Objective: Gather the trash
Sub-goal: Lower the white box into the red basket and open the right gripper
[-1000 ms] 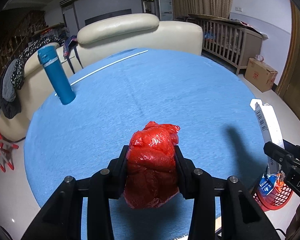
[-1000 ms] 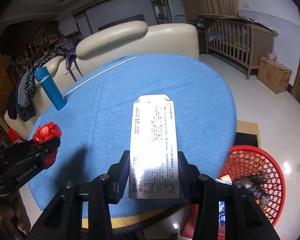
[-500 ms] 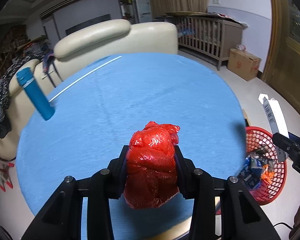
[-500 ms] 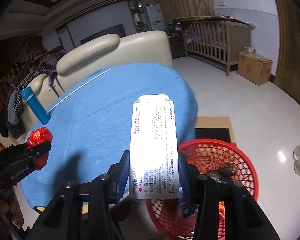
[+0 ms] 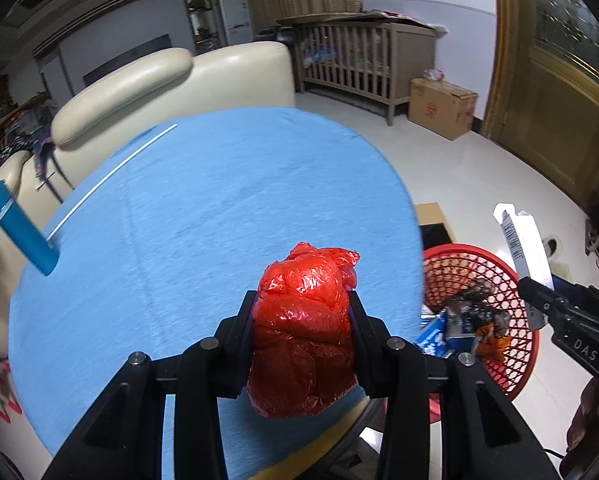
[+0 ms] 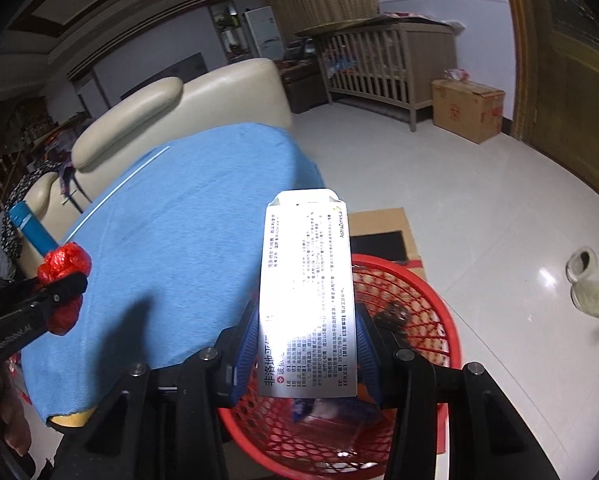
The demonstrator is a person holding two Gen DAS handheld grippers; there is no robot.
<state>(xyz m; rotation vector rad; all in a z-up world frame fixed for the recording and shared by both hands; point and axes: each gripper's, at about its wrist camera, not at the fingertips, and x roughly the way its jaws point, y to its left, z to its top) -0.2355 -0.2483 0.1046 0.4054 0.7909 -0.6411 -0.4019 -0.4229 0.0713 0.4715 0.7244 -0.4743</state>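
My left gripper (image 5: 301, 320) is shut on a crumpled red plastic bag (image 5: 305, 328), held above the near right edge of the blue round table (image 5: 203, 208). My right gripper (image 6: 307, 344) is shut on a white medicine box (image 6: 309, 296) with printed text, held over the red mesh basket (image 6: 431, 316) on the floor. The basket (image 5: 515, 292) holds several pieces of trash. The box (image 5: 525, 248) and right gripper (image 5: 539, 300) show at the right of the left wrist view. The bag (image 6: 63, 266) and left gripper (image 6: 65, 290) show at the left of the right wrist view.
A blue bottle (image 5: 17, 228) stands at the table's far left edge. A cream sofa (image 5: 171, 80) is behind the table. A flat cardboard sheet (image 6: 383, 224) lies beside the basket. A wooden crib (image 5: 363, 56) and a cardboard box (image 5: 443, 108) stand farther back.
Both grippers have swung right, off the table side. The medicine box has moved from over the table to over the red basket. The red bag has moved toward the table's right edge.
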